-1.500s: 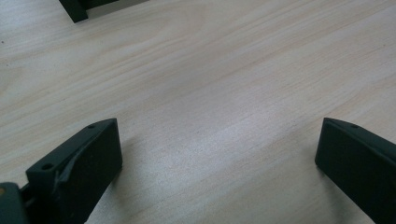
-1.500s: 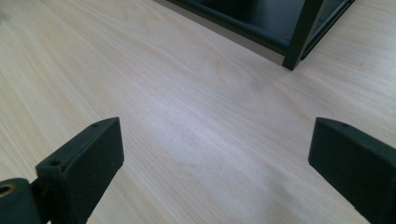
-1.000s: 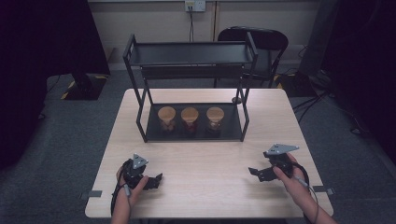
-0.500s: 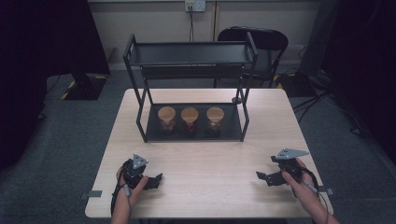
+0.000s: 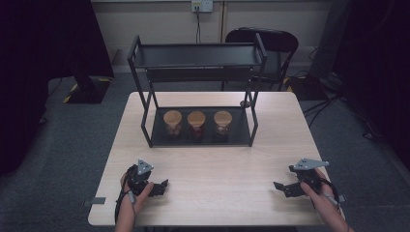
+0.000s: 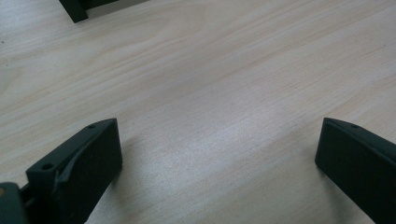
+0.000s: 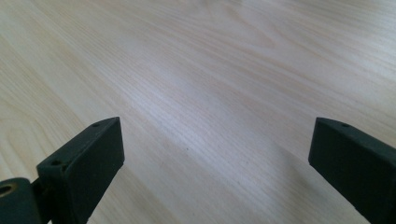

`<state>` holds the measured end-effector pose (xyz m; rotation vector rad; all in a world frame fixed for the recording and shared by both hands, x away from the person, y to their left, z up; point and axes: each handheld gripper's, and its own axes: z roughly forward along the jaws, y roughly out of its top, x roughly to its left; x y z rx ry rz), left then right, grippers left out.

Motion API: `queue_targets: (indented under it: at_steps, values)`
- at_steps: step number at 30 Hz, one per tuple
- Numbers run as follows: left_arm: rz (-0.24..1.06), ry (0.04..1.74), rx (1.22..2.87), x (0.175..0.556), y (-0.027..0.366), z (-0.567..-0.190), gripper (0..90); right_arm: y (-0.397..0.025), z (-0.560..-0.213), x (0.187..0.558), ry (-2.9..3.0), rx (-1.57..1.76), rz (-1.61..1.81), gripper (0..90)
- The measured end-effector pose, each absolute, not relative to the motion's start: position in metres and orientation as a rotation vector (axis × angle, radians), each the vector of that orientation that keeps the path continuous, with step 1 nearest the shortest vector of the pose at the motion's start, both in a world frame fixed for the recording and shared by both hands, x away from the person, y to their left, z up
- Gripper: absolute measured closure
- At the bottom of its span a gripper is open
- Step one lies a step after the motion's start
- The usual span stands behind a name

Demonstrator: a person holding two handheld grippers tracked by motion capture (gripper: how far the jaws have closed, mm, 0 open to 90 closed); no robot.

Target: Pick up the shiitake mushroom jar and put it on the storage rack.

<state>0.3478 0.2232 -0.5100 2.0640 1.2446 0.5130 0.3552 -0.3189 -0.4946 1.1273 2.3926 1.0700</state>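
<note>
A pale wooden table (image 5: 217,193) fills the frame's middle. At its centre, a black two-tier rack (image 5: 198,96) holds three wood-lidded jars (image 5: 197,124). Lower left, left gripper (image 5: 162,186); lower right, right gripper (image 5: 280,187); both wide apart, holding nothing.

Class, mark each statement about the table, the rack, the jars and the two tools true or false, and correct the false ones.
1. Three jars stand on the lower shelf of the black rack. True.
2. The left tool grips a jar. False: it is open and holds nothing.
3. The right tool is open above the bare table. True.
4. The rack's top shelf holds a jar. False: it looks bare.
</note>
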Motion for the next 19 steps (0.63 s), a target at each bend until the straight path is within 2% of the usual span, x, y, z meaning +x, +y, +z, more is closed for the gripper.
queue_targets:
  at_steps: [19]
  values:
    - [0.514, 1.245, 2.064, 0.348, 0.223, -0.51, 0.2, -0.34, -0.505, 0.346, 2.391, 1.117, 0.955, 1.9]
